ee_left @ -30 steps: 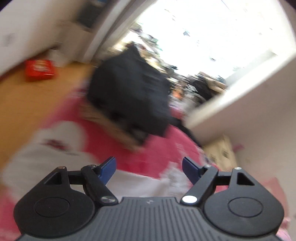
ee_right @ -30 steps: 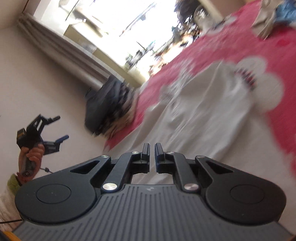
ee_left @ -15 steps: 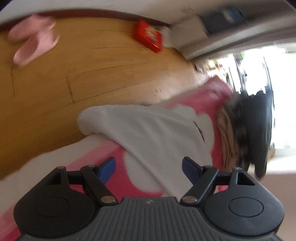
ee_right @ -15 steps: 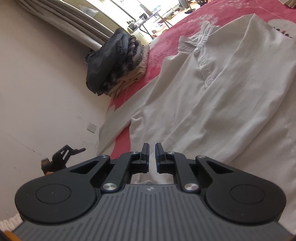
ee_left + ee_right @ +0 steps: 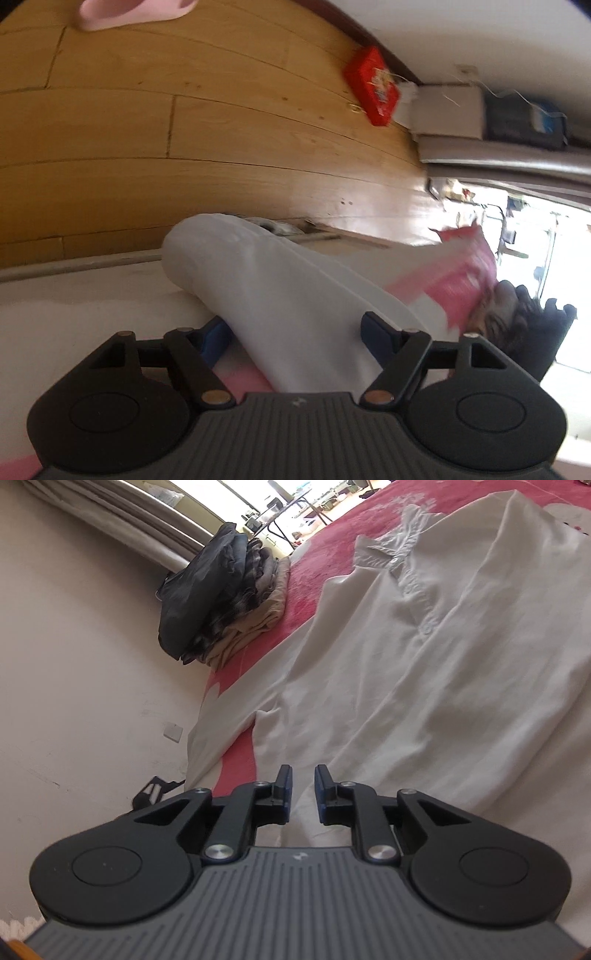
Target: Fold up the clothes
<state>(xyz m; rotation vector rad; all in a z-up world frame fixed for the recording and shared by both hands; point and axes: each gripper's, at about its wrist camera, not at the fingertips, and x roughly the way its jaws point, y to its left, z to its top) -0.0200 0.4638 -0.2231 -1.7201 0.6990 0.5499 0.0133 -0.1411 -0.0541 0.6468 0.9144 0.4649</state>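
Note:
A white button-up shirt [image 5: 424,672] lies spread on the red and white bedspread [image 5: 317,579]. My right gripper [image 5: 303,790] hovers low over the shirt's bottom hem, its jaws a small gap apart with nothing between them. My left gripper [image 5: 295,332] is open at the bed's edge, and a white sleeve [image 5: 266,288] runs between its blue fingers [image 5: 376,332], which do not press on it. The left gripper also shows at the left edge of the right wrist view [image 5: 155,790].
A pile of folded dark, striped and beige clothes [image 5: 225,598] sits on the bed by the wall and curtain. In the left wrist view, a wooden floor [image 5: 147,129] holds a red box [image 5: 373,86] and a pink slipper [image 5: 129,11].
My right gripper's jaws have parted from shut to a small gap. My left gripper has moved down onto the sleeve at the bed's edge, which now lies between its fingers.

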